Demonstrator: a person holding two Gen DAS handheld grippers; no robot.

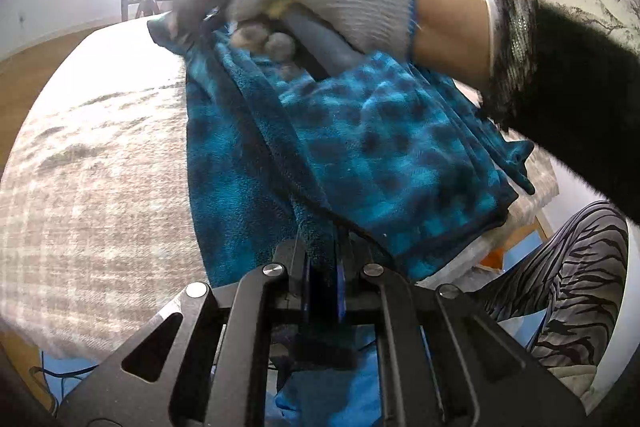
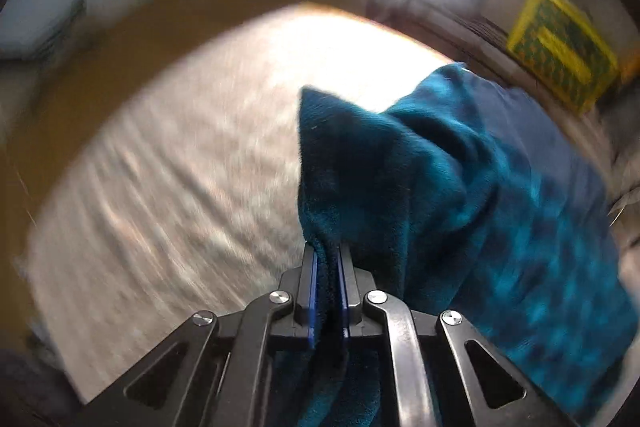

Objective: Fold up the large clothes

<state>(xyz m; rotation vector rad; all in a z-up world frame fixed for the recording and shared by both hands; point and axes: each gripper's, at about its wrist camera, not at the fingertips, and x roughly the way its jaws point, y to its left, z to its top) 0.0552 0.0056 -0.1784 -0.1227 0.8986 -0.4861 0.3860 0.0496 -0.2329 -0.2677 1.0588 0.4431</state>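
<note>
A blue and black checked fleece garment (image 1: pixel 360 147) hangs bunched over a bed with a pale striped cover (image 1: pixel 92 155). My left gripper (image 1: pixel 322 259) is shut on a fold of its dark hem. A gloved hand (image 1: pixel 328 3) holding the other gripper tool presses against the cloth's upper part. In the right wrist view the same fleece garment (image 2: pixel 460 187) drapes to the right, and my right gripper (image 2: pixel 328 267) is shut on a pinched edge of it, above the bed cover (image 2: pixel 160 195). That view is blurred.
A black fuzzy sleeve (image 1: pixel 568 99) and a leg in zebra-striped trousers (image 1: pixel 568 299) are at the right. A wooden floor (image 2: pixel 120 39) rims the bed. A yellow-green patterned object (image 2: pixel 560 47) stands at the far right; bright lamps glare at the top.
</note>
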